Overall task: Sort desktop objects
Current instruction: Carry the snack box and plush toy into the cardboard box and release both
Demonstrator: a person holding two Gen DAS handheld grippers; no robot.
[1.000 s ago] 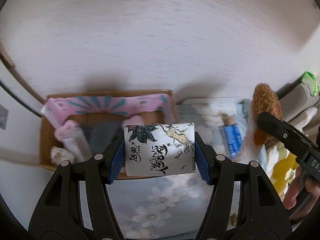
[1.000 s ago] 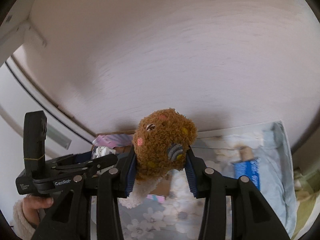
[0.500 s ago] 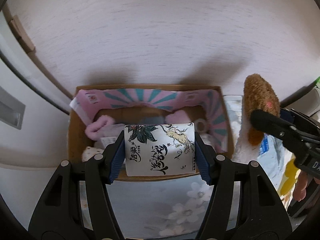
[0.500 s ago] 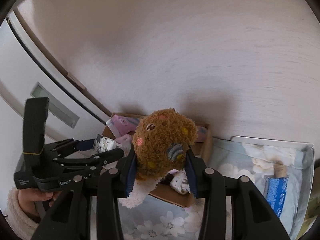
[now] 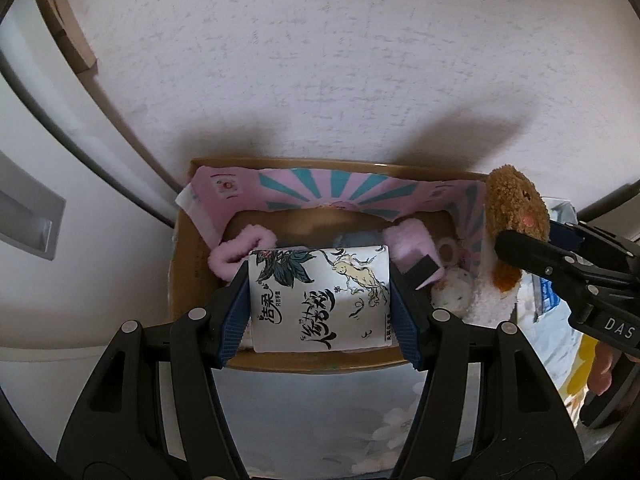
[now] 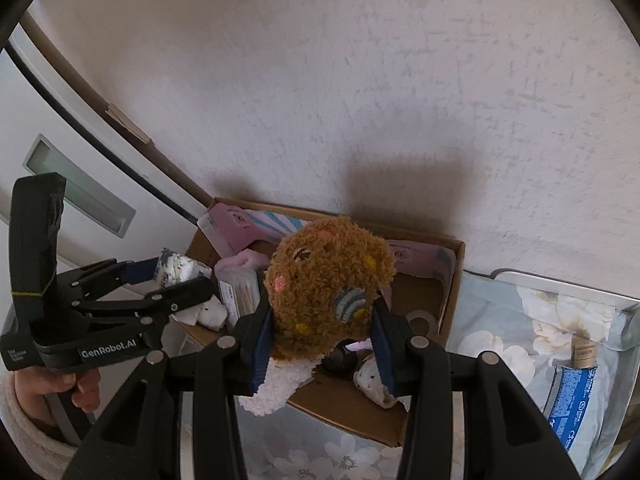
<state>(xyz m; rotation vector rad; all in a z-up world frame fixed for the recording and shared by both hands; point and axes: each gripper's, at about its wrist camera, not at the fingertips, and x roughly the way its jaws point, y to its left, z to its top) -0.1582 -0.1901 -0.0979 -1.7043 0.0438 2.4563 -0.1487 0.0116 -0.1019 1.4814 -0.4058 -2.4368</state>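
My left gripper point(image 5: 320, 300) is shut on a white tissue pack point(image 5: 320, 298) printed with black script and leaves, held over the open cardboard box point(image 5: 320, 360). My right gripper point(image 6: 322, 332) is shut on a brown plush toy point(image 6: 324, 284) with a white fuzzy base, above the box's point(image 6: 448, 300) right part. The plush also shows at the right of the left wrist view point(image 5: 514, 212). The left gripper and its pack show in the right wrist view point(image 6: 176, 276). The box holds pink fluffy items point(image 5: 240, 248), a pink patterned sheet point(image 5: 320, 188) and small soft toys.
The box stands against a white textured wall point(image 5: 320, 60) on a floral cloth point(image 5: 320, 420). A white door or cabinet point(image 5: 32, 200) is at the left. A blue tube point(image 6: 572, 400) lies on the cloth to the right of the box.
Both grippers have moved left and closer to the box with their loads. The box now sits centred under the tissue pack, and the plush has come over the box's right side.
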